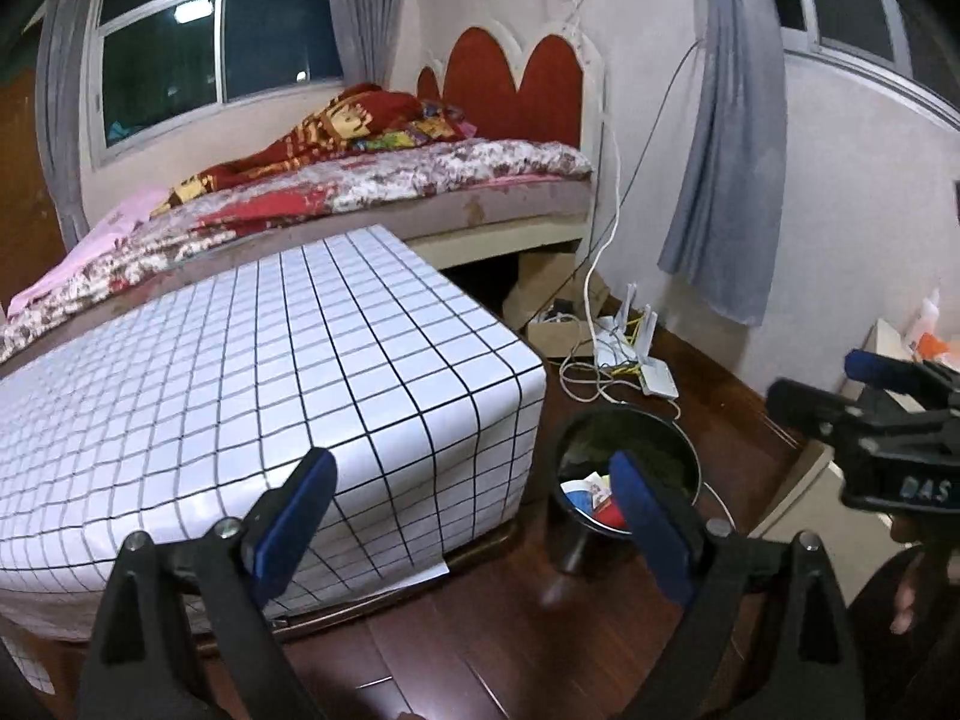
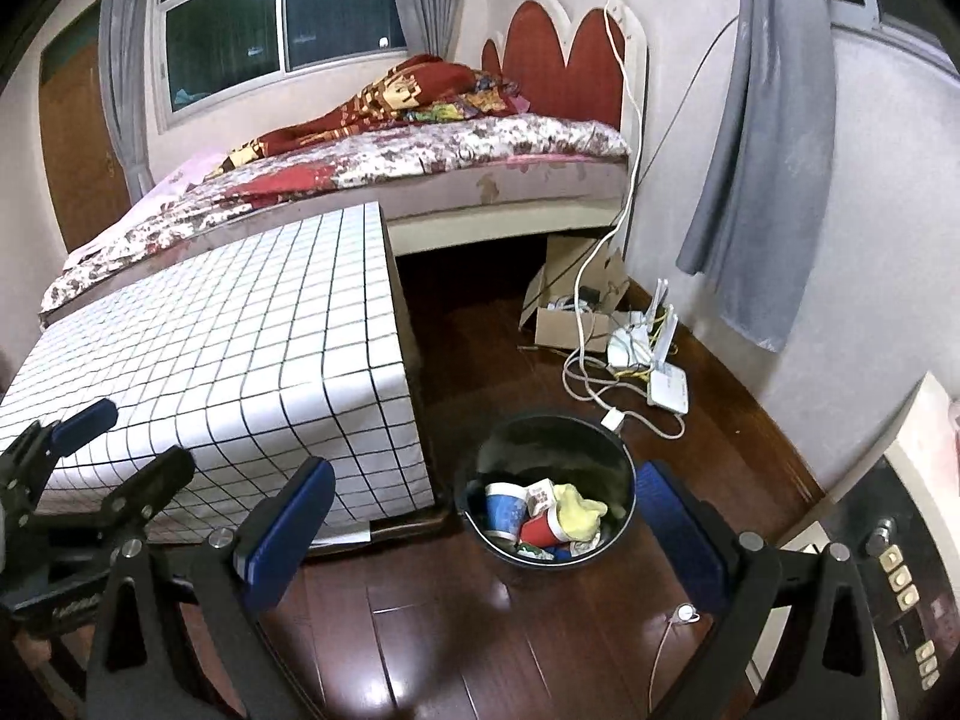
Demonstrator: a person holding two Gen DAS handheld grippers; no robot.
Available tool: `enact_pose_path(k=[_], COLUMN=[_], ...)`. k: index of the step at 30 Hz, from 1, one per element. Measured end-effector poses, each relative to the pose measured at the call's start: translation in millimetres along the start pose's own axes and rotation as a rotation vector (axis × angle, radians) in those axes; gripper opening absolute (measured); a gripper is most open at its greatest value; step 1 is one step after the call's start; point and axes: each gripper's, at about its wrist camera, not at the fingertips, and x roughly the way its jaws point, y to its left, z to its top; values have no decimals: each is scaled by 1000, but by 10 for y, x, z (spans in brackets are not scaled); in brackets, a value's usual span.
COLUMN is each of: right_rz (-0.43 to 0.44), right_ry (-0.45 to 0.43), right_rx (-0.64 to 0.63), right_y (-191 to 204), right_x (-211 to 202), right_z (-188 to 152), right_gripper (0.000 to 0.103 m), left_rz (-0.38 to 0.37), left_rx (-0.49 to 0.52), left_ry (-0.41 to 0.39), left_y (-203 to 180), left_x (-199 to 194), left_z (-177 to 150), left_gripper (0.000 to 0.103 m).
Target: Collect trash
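Both the left tongs (image 1: pixel 474 516) and right tongs (image 2: pixel 486 516) stand open and empty above the round black plastic bin (image 2: pixel 624 480) on the wooden floor (image 2: pixel 456 648), whose crumpled paper cups (image 2: pixel 507 510) look light and crushable, best pinched at a rim.

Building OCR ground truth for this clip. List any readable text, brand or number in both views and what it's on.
"DAS": white letters on the right tongs body, seen in the left wrist view; the rest is cut off.
Embossed lettering on the left tongs body, right wrist view: too blurred to read.
Print on the paper cups in the black trash bin: too small to read.
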Motion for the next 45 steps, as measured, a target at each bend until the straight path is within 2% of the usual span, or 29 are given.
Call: enact_pose_path(k=[6,16,45], right_rz=[1,-16,-25], right_ry=[-15,-35,-51], right_rx=[12,0,-7], right_y=[122,159,115], right_x=[-225,-319,-404], right_z=[-37,-11,3], right_gripper=[102,102,102], left_rz=[-9,2,16], left_rx=[-1,-24,9], left_ry=[-54,-100,-85], left_y=[61,172,122], left_x=[-306,-345,-352], left_z=[23,106,106], left_gripper=[97,102,102])
